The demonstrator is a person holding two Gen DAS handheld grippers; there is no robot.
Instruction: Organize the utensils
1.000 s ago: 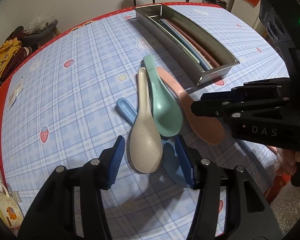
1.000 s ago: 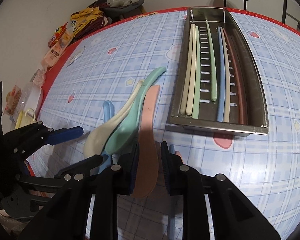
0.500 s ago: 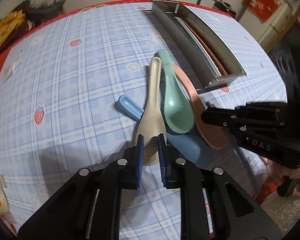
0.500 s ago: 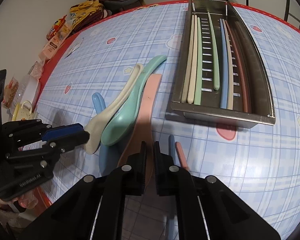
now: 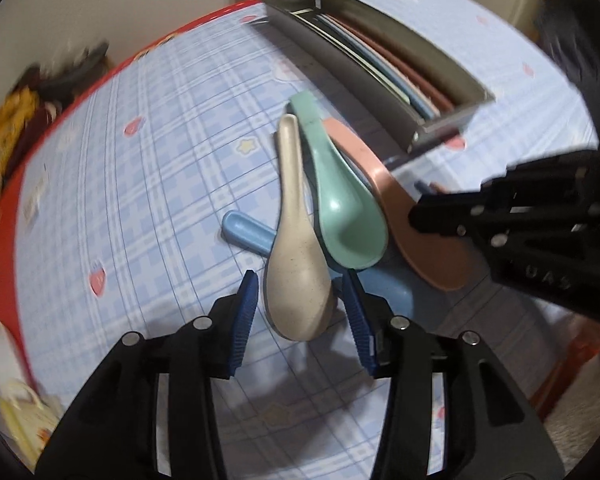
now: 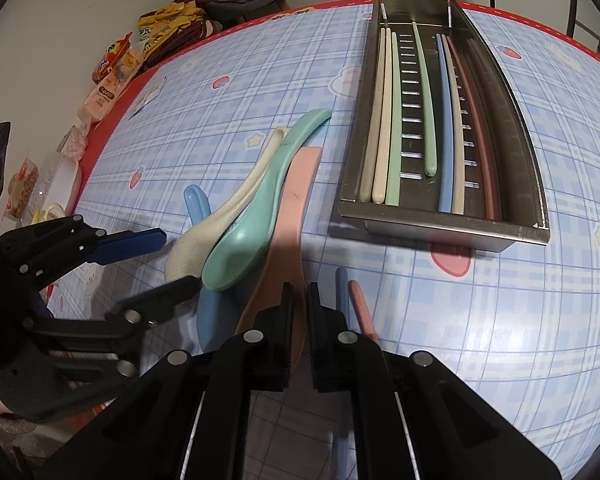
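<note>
Nearest in the left wrist view, the left tool [image 5: 300, 312] has its jaws opening, with the bowl of the cream spoon [image 5: 296, 264] between the blue pads and no pad pressing on it. If the tool lifts now, the spoon stays on the desk [image 5: 148, 200]. If it closes off-centre, a pad could ride over the rounded bowl and flick the spoon sideways into its neighbours.

The right tool [image 6: 298, 312] is clenched on the bowl end of the pink spoon [image 6: 296, 200]. How much of the rim sits between the pads is hard to judge, since they hide the contact. A thin edge grip could let the spoon pivot or slip once raised.

The spoons are heaped together at mid-desk: the green spoon [image 6: 256, 216] leans on the cream one and lies against the pink, and the blue spoon [image 6: 196, 204] runs underneath. Pulling the pink spoon out could drag the green one along or roll it off the heap. The two tools also stand near each other, so a careless swing could knock them together.

Just right of the right tool lie two loose chopsticks [image 6: 354, 304], easily nudged toward the desk's near edge.

Farther off, the steel tray [image 6: 440, 232] already holds several chopsticks lengthwise. A spoon dropped in crosswise could bridge them and sit unsteady.
</note>
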